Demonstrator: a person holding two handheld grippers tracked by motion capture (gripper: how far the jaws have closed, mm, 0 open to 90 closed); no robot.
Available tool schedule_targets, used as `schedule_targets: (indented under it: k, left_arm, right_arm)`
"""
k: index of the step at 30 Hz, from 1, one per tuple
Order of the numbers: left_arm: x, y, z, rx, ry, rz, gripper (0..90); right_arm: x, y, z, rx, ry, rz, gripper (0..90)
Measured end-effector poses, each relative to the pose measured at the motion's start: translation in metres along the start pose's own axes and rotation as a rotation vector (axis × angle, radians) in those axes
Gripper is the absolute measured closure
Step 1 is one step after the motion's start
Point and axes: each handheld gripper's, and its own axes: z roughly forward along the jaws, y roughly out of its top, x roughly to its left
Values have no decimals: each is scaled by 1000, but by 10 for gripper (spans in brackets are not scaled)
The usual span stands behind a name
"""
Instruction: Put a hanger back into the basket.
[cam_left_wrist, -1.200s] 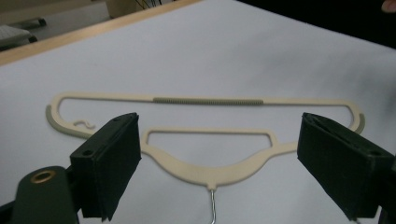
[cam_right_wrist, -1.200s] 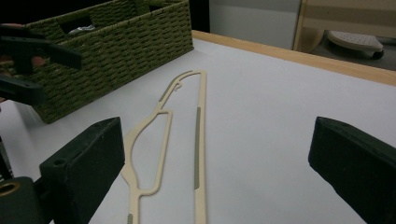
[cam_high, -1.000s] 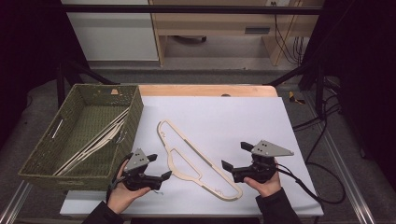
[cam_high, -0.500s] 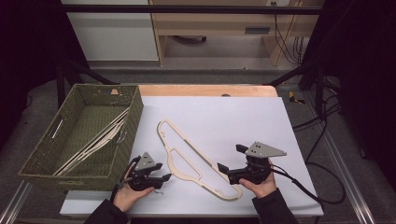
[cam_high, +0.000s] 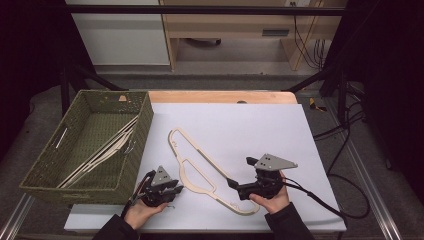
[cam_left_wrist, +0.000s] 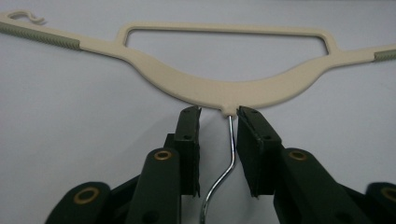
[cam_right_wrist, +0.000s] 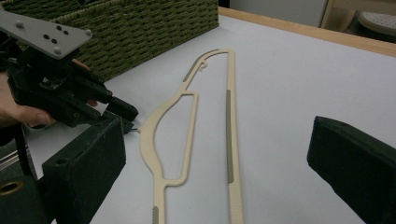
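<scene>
Cream plastic forms the hanger (cam_left_wrist: 224, 88) lying flat on the white counter (cam_high: 260, 130), its wire hook (cam_left_wrist: 224, 158) running between the jaws of the left claw (cam_left_wrist: 218, 114). Those jaws have just been closing, yet a gap is still seen on either side of the wire, so nothing is clamped. The grasp appears to be the step in hand; next, the wire must be pinched before any lift. The right claw (cam_right_wrist: 215, 154) is held wide apart over the hanger's near end. Farther left, the woven basket (cam_high: 127, 165) wall stands close, while open room lies beyond.
</scene>
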Motion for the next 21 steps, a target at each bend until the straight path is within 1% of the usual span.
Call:
schedule_targets:
  k: [1,2,5,9,11,13,16,17,19,21]
  left_arm:
    - [-3,1,0,9,6,12,714]
    - [-3,1,0,12,10,12,720]
    - [-3,2,0,24,9,0,729]
    - [-7,5,1,49,23,18,754]
    - [-7,6,1,58,22,28,773]
    - [-7,7,1,62,18,26,791]
    - [-9,9,2,73,20,32,836]
    - [-8,9,2,78,17,36,846]
    - [-6,10,2,79,0,18,888]
    - [-4,10,2,79,-14,13,888]
  right_arm:
    - [0,0,0,0,1,0,48]
    - [1,0,1,3,4,1,48]
    - [1,-1,3,9,8,1,48]
    - [2,-1,7,14,11,5,48]
    - [3,0,9,17,13,4,48]
    - [3,0,10,20,16,-1,49]
    - [4,0,14,23,25,5,50]
    - [4,0,14,26,29,5,50]
    - [4,-1,17,30,27,13,52]
    - [4,-1,20,34,30,16,53]
